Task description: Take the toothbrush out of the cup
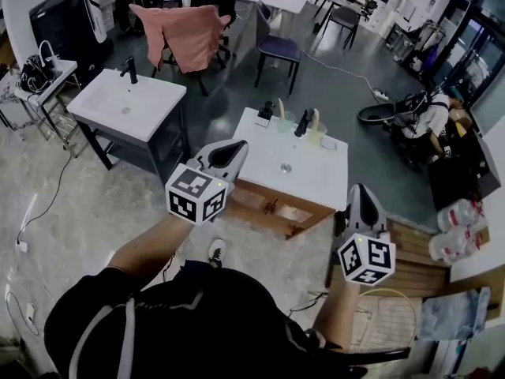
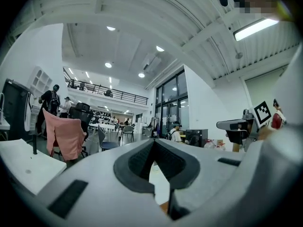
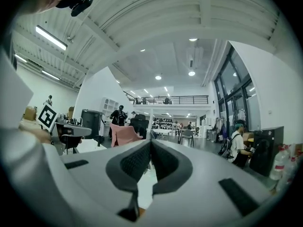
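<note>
Head view: left gripper (image 1: 235,150) and right gripper (image 1: 359,194) are closed and empty; the toothbrush (image 1: 315,118) stands in the cup (image 1: 316,136) at the washstand's (image 1: 316,181) far edge.

Pale toothbrush (image 1: 316,118) upright in cup (image 1: 316,136)

A large open hall has a grey floor (image 1: 331,85). On it stand a dark-legged washbasin unit (image 1: 150,109) and a white basin top on a wooden cabinet (image 1: 316,176), with a pink-draped chair (image 1: 180,34) beyond. Tall windows (image 3: 236,103) and round ceiling lights (image 3: 191,73) brighten it, and what seems a railed balcony (image 3: 170,98) crosses the far end.
</note>
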Tool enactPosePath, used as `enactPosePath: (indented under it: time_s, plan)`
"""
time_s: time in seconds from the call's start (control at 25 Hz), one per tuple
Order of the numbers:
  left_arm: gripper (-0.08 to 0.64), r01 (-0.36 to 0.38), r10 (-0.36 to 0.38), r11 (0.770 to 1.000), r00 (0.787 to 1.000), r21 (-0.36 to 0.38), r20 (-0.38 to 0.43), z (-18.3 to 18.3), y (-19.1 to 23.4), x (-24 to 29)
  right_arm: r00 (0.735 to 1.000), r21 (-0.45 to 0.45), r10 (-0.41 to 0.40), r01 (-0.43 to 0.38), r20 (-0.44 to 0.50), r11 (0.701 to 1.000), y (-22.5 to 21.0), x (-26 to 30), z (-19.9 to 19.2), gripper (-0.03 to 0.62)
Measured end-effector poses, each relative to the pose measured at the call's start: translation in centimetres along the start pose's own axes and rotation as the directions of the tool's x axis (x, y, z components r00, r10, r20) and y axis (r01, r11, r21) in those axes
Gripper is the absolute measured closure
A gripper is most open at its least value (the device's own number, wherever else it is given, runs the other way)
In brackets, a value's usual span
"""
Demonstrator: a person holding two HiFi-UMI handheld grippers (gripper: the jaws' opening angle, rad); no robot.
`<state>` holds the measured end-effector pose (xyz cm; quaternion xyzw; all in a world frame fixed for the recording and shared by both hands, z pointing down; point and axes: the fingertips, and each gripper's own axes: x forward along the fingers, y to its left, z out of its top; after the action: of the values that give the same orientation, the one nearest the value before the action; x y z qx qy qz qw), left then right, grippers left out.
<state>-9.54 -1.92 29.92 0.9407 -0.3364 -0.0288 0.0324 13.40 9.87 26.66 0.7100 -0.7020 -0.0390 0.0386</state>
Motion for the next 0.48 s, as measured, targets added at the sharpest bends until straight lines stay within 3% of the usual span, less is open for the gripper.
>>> enactPosePath:
  time_s: [0.48]
  plan:
    - [0.556,0.027,-0.027,0.999,0.999,0.033,-0.020,-0.5,7.2,11.7,0.999,0.006,-0.025,0.025,-0.021,1.000,-3.8,12.4,-1.7,0.578]
